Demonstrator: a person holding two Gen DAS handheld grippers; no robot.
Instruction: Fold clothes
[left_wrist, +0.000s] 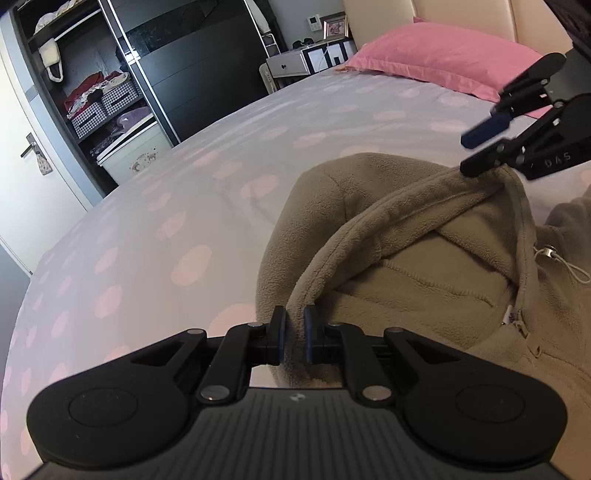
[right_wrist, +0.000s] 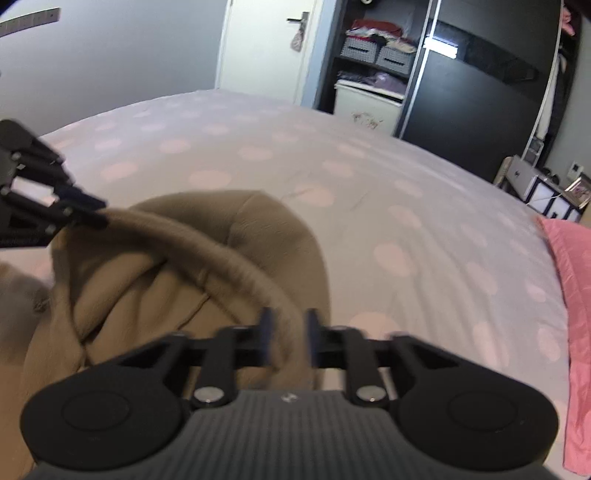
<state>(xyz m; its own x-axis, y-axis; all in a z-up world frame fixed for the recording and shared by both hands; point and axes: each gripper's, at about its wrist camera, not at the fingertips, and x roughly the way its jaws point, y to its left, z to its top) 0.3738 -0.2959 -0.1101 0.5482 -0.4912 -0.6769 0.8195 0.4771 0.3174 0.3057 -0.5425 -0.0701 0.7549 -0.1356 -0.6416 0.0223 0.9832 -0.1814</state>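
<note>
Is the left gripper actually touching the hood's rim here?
Touching. The left wrist view shows the left gripper with both pads pressed against the hood's rim, the fleece pinched between them.

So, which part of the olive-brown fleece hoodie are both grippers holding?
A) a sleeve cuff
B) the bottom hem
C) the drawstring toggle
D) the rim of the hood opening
D: the left gripper and right gripper each pinch the thick rolled rim of the olive-brown fleece hoodie's hood, at opposite ends.
</note>
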